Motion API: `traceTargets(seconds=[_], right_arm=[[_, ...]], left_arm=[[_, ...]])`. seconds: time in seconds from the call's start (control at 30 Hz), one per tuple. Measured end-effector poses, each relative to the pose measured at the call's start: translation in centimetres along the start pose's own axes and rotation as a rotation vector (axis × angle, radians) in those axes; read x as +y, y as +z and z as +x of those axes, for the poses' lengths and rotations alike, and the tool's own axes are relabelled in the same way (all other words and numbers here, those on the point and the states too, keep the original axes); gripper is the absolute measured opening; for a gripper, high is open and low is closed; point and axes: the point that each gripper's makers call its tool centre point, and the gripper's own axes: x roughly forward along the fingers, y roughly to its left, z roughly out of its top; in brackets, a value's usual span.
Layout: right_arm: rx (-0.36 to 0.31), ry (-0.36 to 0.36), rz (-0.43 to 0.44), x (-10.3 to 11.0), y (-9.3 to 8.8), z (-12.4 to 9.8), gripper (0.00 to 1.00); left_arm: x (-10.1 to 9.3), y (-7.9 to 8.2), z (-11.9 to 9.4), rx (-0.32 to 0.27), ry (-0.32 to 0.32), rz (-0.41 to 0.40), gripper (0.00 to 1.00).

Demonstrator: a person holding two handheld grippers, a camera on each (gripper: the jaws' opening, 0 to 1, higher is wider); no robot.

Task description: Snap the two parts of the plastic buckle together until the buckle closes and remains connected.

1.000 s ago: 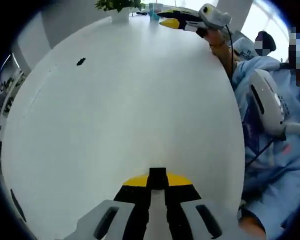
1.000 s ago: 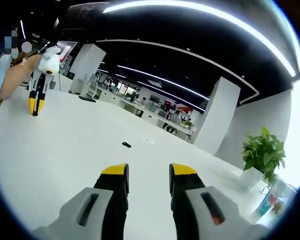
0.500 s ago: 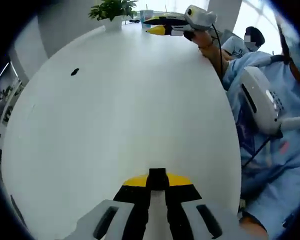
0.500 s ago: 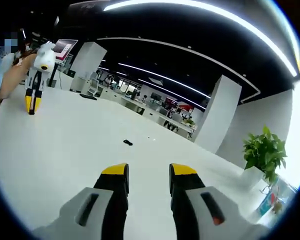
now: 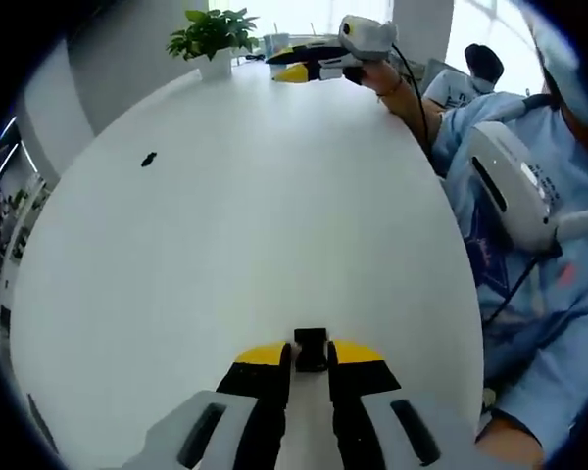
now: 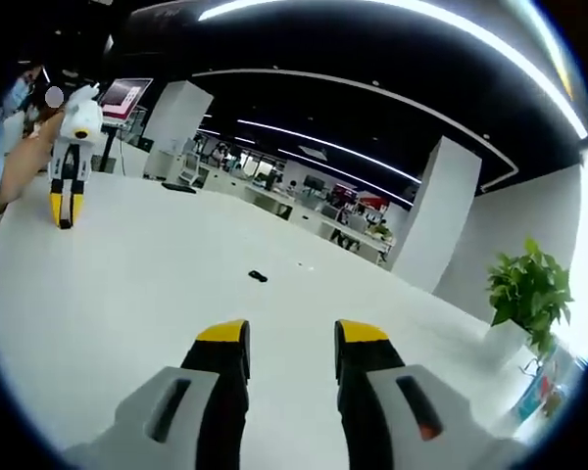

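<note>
- The left gripper (image 5: pixel 311 354) rests low over the white table (image 5: pixel 274 215), its yellow-tipped jaws clamped on a small black buckle part (image 5: pixel 311 348).
- The other buckle part (image 5: pixel 149 159) lies alone on the table, well apart from the held one; the right gripper view shows it as a dark speck out ahead.
- The right gripper (image 6: pixel 279 345) hovers with its jaws apart and nothing between them, at the far end of the table near a potted plant (image 5: pixel 212 34).
- The step in hand looks like fetching the second half: the right gripper must reach the loose piece, close on it, then bring both halves into line to snap them together.
</note>
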Motion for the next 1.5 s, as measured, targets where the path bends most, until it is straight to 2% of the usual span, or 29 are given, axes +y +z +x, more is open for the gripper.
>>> traceTargets(seconds=[0.13,0.23,0.4,0.53,0.67,0.87,1.03,1.3,1.33,1.5], right_arm=[[-0.004,0.011,-0.003,-0.2,1.2,0.1,0.35],[0.032,0.059,-0.048,0.7,1.7,0.4,0.35],[0.012,0.085,-0.087,0.6,3.4,1.3,0.36],[0.022,0.118,-0.154,0.0,4.6,3.4,0.36],[0.033,0.167,-0.178,-0.5,5.2,5.9,0.36],[0.077,0.254,-0.191,-0.5,4.8,9.5,0.36],[0.104,0.298,-0.206,-0.7,4.6,12.2,0.35],[0.185,0.41,-0.259,0.5,3.0,15.3,0.35],[0.207,0.444,-0.262,0.9,2.6,15.7,0.35],[0.234,0.507,-0.318,1.7,2.0,17.9,0.35]], left_arm=[[0.0,0.0,0.0,-0.011,-0.005,-0.004,0.14],[0.1,0.0,0.1,-0.02,-0.007,-0.008,0.14],[0.3,0.0,0.0,-0.038,-0.007,-0.019,0.13],[0.3,0.0,0.0,-0.049,-0.007,-0.02,0.13],[0.3,0.0,0.1,-0.06,-0.014,-0.026,0.13],[0.4,0.0,0.0,-0.073,-0.018,-0.027,0.13],[0.5,-0.1,0.0,-0.078,-0.018,-0.035,0.13],[0.5,-0.1,0.0,-0.086,-0.024,-0.04,0.13],[0.5,-0.1,-0.1,-0.089,-0.028,-0.045,0.13],[0.5,-0.1,-0.1,-0.093,-0.031,-0.056,0.13]])
